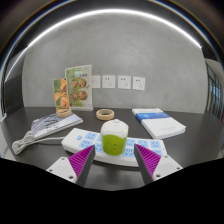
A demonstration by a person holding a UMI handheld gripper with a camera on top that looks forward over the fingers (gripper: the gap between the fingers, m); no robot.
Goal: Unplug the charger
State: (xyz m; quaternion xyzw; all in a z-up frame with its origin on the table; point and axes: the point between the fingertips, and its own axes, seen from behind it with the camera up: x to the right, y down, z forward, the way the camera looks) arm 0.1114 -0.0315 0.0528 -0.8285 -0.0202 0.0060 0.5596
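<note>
Spread wide, my claw [114,158] hangs low over the dark table [195,112], its two fingers [83,160] with their magenta pads apart and pinching nothing. Between the fingertips, just ahead of them, stands a pale green, rounded thing with a white top [115,137], seated on a white power strip [108,146] that lies across the table in front of me; it looks to be the charger, with a gap at either side of it. A white cable [35,143] runs off from the strip's left end toward the table's near left edge. To the left of that lies a flat packet [54,123], and behind it a printed card with food pictures [72,88] stands upright beside a small round container [64,112]. Straight beyond the charger sits a roll of tape [104,114], well clear of my fingers. To the right rests a stack of white and blue paper [159,124], near the strip's right end but apart from it. Wall sockets [123,82] sit in a row on the grey wall behind the table. Open table lies between the strip and the tape, and more toward the far right edge.
</note>
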